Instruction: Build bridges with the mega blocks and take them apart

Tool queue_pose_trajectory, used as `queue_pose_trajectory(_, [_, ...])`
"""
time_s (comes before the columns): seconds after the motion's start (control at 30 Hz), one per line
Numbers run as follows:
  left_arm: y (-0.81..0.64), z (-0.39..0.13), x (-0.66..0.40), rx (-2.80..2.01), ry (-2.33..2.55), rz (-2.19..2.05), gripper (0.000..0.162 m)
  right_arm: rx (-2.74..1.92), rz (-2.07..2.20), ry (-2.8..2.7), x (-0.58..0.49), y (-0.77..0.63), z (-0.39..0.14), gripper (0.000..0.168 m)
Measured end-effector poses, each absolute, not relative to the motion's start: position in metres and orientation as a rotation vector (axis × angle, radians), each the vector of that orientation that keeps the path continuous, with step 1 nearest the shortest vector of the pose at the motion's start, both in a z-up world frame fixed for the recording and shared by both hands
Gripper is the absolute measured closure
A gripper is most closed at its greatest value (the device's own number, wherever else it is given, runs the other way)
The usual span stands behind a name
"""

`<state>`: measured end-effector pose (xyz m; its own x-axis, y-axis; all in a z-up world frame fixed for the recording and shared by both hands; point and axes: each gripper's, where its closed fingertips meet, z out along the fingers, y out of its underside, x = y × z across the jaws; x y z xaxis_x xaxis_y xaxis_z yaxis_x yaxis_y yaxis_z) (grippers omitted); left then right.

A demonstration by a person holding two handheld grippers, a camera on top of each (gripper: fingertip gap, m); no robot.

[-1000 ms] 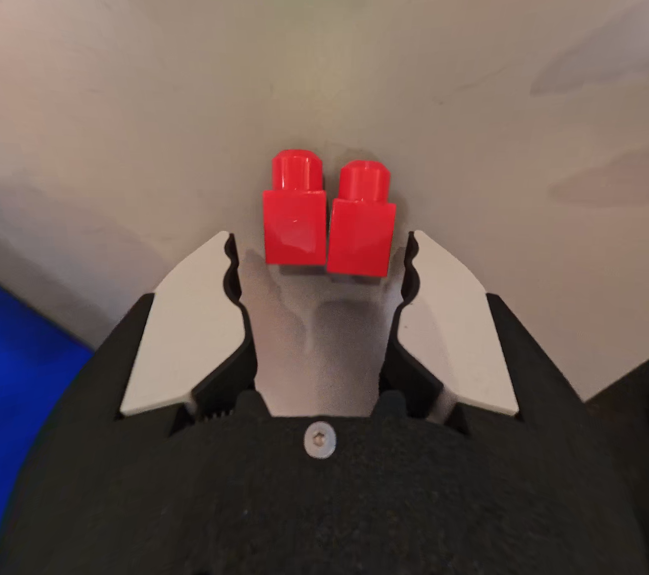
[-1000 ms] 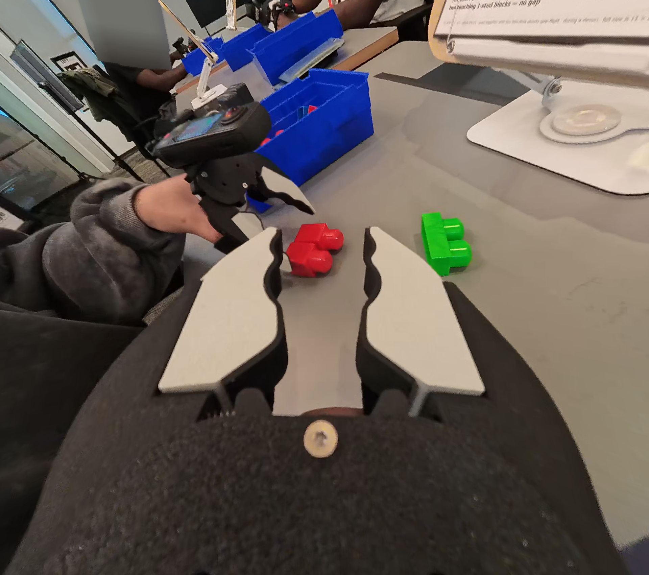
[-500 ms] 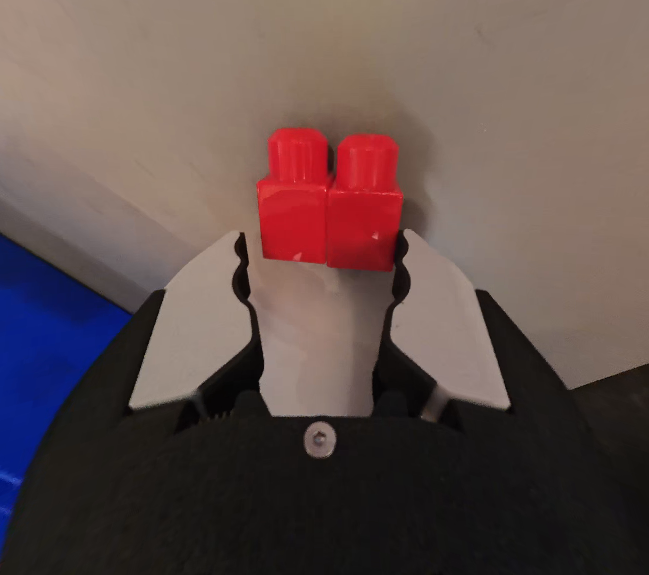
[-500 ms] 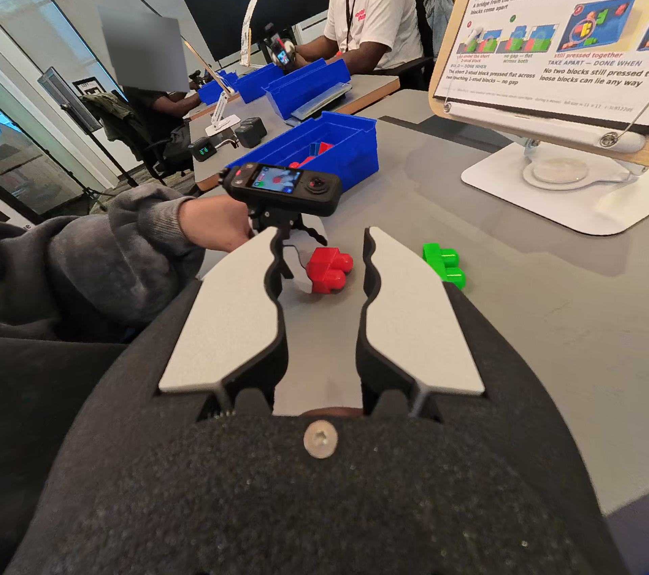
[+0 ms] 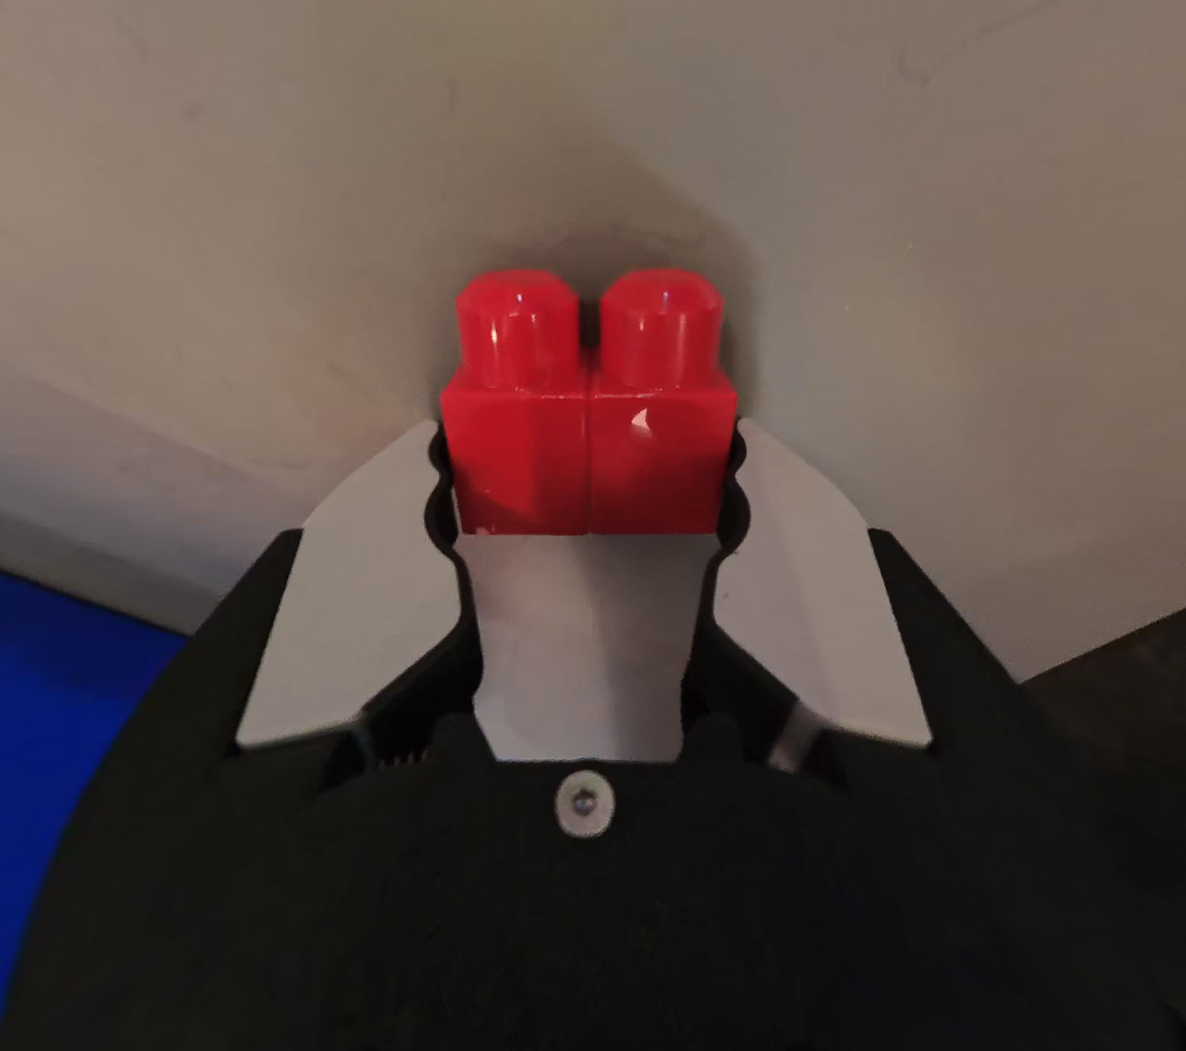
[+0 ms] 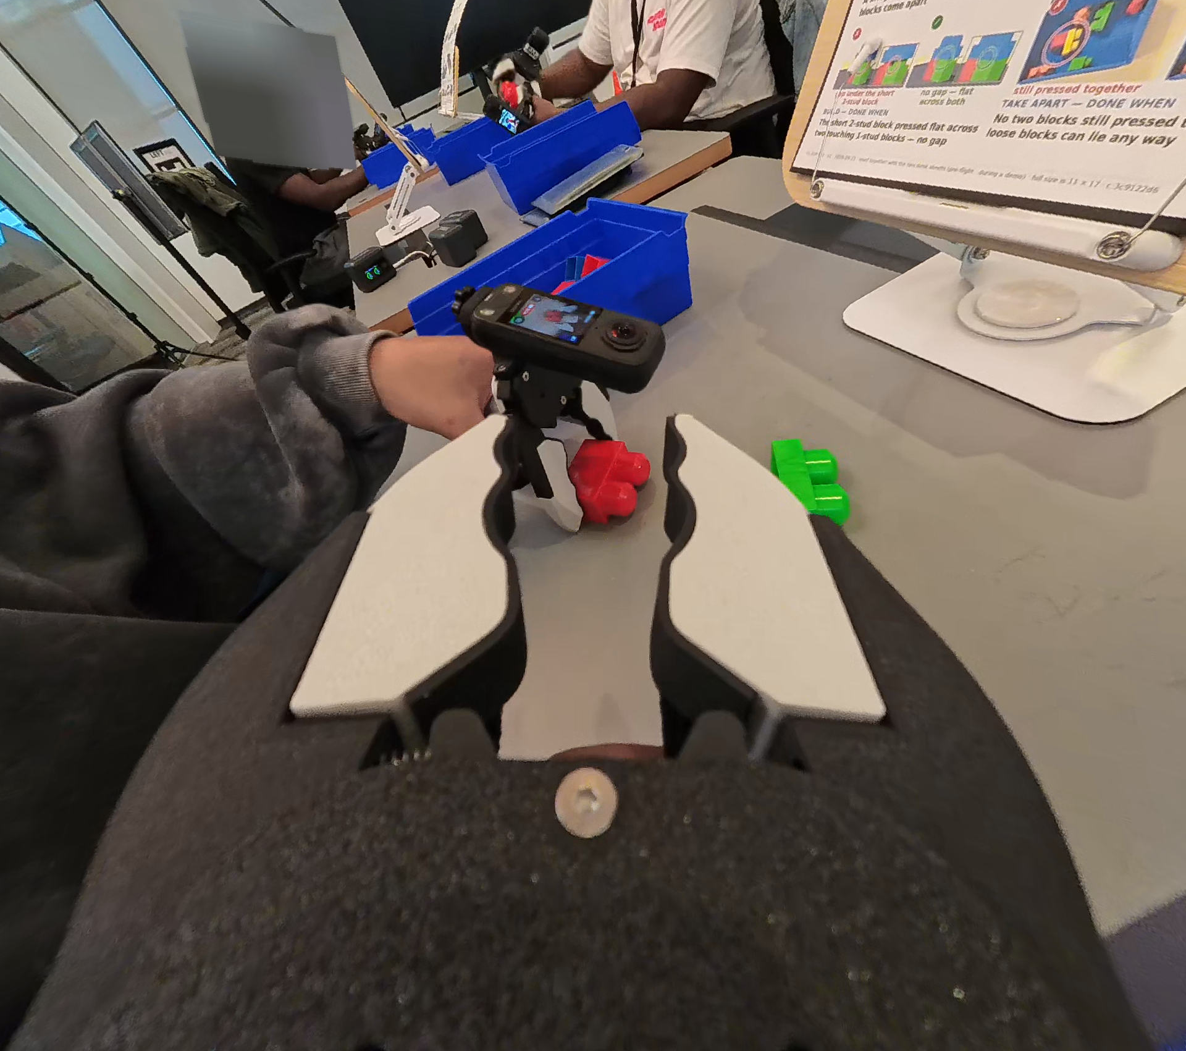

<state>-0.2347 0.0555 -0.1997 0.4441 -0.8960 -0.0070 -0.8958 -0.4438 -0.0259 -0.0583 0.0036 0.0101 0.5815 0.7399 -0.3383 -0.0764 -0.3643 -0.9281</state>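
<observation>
Left claw (image 5: 587, 474) clamped across two touching red blocks (image 5: 587, 462) on tabletop (image 5: 257, 121); hard, light, glossy plastic, likely slippery; flat sides best. Right claw (image 6: 587, 481) apart, empty.

Left gripper (image 5: 587, 474) fingers (image 5: 378, 558) clamp two red blocks (image 5: 587, 458) together.
</observation>
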Motion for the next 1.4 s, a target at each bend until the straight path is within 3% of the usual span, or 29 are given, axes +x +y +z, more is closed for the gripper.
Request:
queue_pose_trajectory(0.3, [0.055, -0.196, -0.222, -2.523, 1.682, -0.104, 0.088, -1.759, 0.961, -0.547, -0.058, 0.005, 0.003, 0.124])
queue_pose_trajectory(0.63, [0.045, -0.090, -0.170, -1.835, 1.122, -0.985, 0.088, -1.827, 0.903, -0.493, -0.039, 0.016, -0.012, 0.124])
queue_pose_trajectory(0.83, [0.050, -0.090, -0.190, -1.715, 0.949, -1.156, 0.088, -1.968, 0.734, -0.540, -0.033, 0.032, -0.032, 0.120])
queue_pose_trajectory(1.03, [0.044, -0.094, -0.201, -1.713, 0.967, -1.161, 0.088, -2.122, 0.594, -1.100, -0.049, 0.059, -0.042, 0.116])
queue_pose_trajectory(1.13, [0.041, -0.101, -0.200, -1.737, 0.985, -1.170, 0.088, -2.074, 0.441, -1.494, -0.045, 0.081, -0.051, 0.105])
queue_pose_trajectory(1.4, [0.036, -0.122, -0.199, -1.797, 1.050, -1.143, 0.088, -1.713, -0.031, -2.244, -0.059, 0.138, -0.132, 0.103])
